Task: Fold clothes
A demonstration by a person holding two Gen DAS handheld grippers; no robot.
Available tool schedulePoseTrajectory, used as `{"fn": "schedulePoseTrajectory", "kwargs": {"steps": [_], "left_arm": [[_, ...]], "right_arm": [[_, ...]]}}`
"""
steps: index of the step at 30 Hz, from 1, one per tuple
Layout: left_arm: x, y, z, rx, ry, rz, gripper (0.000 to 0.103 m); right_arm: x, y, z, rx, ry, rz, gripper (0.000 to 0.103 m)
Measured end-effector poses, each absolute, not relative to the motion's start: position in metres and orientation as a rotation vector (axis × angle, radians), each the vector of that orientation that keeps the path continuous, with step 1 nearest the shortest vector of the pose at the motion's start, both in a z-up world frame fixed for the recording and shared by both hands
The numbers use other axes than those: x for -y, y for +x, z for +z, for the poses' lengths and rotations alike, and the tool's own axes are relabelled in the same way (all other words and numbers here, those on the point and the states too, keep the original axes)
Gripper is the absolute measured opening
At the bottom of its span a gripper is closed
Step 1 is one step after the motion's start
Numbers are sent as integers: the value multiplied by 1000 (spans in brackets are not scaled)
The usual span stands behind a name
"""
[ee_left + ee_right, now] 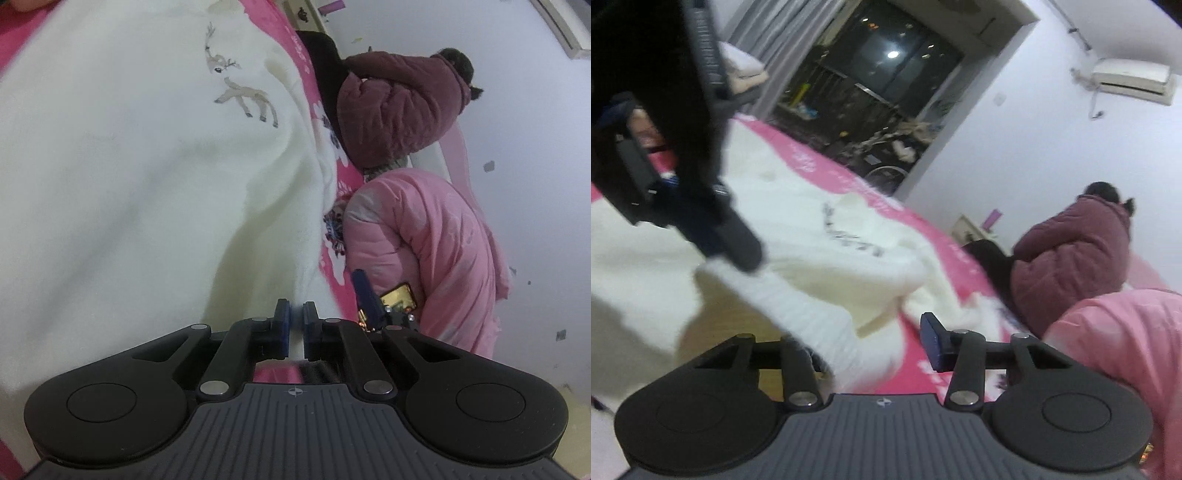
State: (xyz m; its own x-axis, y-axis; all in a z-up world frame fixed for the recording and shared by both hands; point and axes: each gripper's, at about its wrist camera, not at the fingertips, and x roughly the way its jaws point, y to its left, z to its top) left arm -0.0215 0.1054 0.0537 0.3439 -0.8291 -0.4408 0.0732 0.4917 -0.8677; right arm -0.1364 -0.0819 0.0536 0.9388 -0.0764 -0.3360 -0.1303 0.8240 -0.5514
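**Cream sweater pinched at its edge on the pink bed**

While the cream sweater [122,177] lies spread over a pink bedspread [334,266], the left gripper [295,314] has its blue pads drawn almost together, and a thin edge of the white fabric sits pinched between them. The garment is fluffy and off-white, with two embroidered deer [240,92] stitched in beige and grey on its chest. It is rumpled, with soft folds running toward the gripper.

From the right wrist view the same sweater [849,236] shows a line of dark lettering, and a ribbed part of it is lifted and drawn down toward the camera. The right gripper [871,350] stands partly apart; the ribbed cloth covers its left finger, the blue pad [932,345] of the other finger is clear of the cloth, so no grip shows. The left gripper's black body [683,155] hangs over the sweater at upper left.

A person in a maroon padded jacket [1075,254] sits at the far edge of the bed, beside a pink quilt [436,251].
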Motion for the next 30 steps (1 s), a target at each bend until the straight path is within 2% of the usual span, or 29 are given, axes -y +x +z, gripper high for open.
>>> {"fn": "schedulePoseTrajectory", "kwargs": {"steps": [1, 2, 8, 9, 10, 13, 17, 19, 22, 26, 30], "left_arm": [[-106, -22, 54, -1058, -861, -693, 5], [-106, -23, 54, -1056, -849, -691, 5], [-105, -24, 45, -1063, -669, -613, 6], [-104, -25, 42, -1059, -622, -578, 6], [-105, -25, 39, -1050, -559, -527, 6], [-114, -26, 25, -1064, -508, -427, 6], [-134, -28, 14, -1089, -542, -363, 7], [-144, -29, 12, -1099, -574, -346, 7], [-160, -33, 9, -1132, -622, -326, 6], [-171, -47, 23, -1130, -537, -312, 7], [-182, -72, 38, -1133, -461, -313, 10]], "right_arm": [[87, -136, 57, -356, -589, 14, 31], [93, -135, 59, -364, -568, 1, 29], [104, -119, 53, -455, -530, 35, 29], [104, -113, 47, -499, -523, 58, 23], [110, -107, 47, -546, -473, 70, 2], [152, -105, 78, -604, -180, 48, 2], [208, -140, 142, -504, 44, -35, 2], [227, -144, 128, -589, 128, -59, 2], [259, -137, 74, -815, 324, -95, 2], [243, -150, 90, -761, 231, -60, 2], [245, -130, 66, -950, 115, 14, 5]]}}
